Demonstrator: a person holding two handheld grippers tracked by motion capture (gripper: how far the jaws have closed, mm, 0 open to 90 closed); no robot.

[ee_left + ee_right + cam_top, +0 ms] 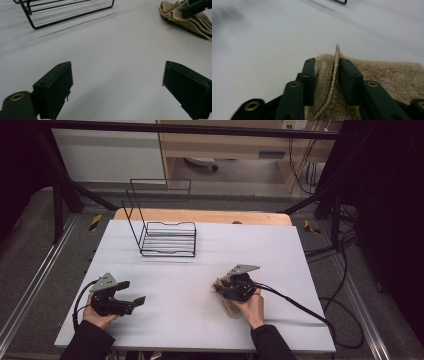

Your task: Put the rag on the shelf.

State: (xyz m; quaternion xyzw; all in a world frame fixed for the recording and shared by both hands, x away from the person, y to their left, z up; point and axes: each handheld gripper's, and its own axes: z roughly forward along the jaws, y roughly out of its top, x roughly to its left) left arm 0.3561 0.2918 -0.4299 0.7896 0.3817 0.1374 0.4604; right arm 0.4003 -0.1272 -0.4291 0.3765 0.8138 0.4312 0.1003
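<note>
A folded beige towel [227, 304] lies on the white table [200, 270] at the front right. My right gripper [221, 288] is shut on the towel's edge; in the right gripper view that gripper [327, 67] has a hemmed fold of the towel [387, 75] pinched between its two jaws. My left gripper [132, 293] rests low at the front left, open, with bare table between its jaws [117, 82]. The towel [186, 17] shows at the upper right of the left gripper view, with the other gripper's jaw on it. A black wire rack [167, 237] stands at the back of the table.
The wire rack [67, 12] has a tall open back frame and a low basket base. A wooden board [200, 215] edges the table's far side. Cables [320, 315] trail off to the right. Dark frame posts stand at both rear corners.
</note>
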